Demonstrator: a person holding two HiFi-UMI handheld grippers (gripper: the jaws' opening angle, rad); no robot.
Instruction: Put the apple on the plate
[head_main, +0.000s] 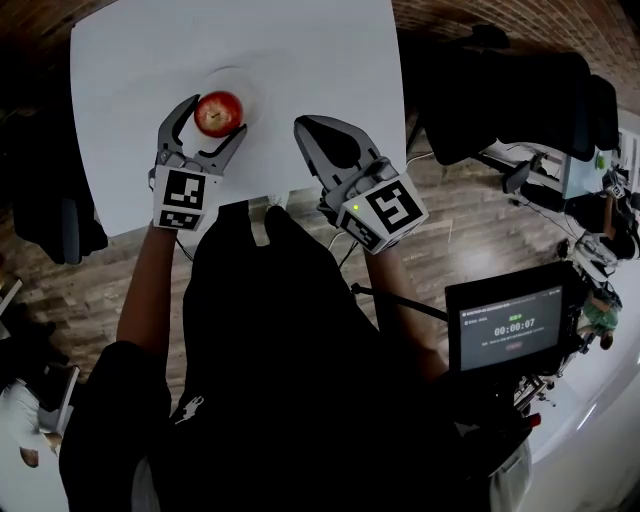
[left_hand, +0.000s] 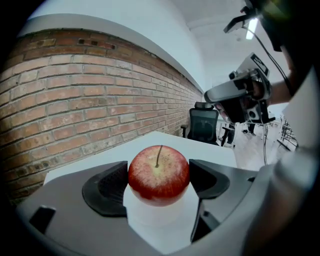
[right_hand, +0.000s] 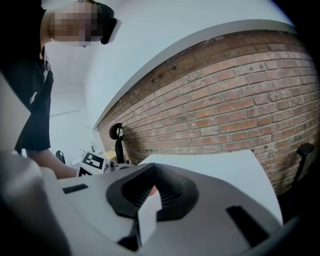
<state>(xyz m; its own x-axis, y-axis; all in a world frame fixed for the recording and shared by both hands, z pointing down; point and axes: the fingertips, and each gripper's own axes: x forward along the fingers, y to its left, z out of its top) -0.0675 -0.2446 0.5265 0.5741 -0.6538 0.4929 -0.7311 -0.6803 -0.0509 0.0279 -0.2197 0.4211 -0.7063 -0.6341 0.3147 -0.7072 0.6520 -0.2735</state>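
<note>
From where I stand, the left claw (head_main: 216, 116) has its two jaws pressed against the sides of the apple (left_hand: 159, 172), one dark pad on each flank, with the stem pointing up between them. Directly beneath the claw's tips lies the white plate (head_main: 250, 84), pale against the white table (head_main: 120, 150). The apple seems to sit over the plate's near part rather than its middle. I cannot tell whether its underside touches the plate or hangs just above it. To the right of that claw, near but apart, the right claw (head_main: 300, 125) has its jaws brought together with nothing between them.

The step in hand, as I judge it, is the setting down. To do it well, lower the claw straight until the fruit's weight is on the plate, perhaps carrying it a little forward so it lands nearer the centre. Then part the jaws slowly and evenly so neither pad drags the apple sideways, since it is round and would roll. Draw the claw back only once both pads are off
</note>
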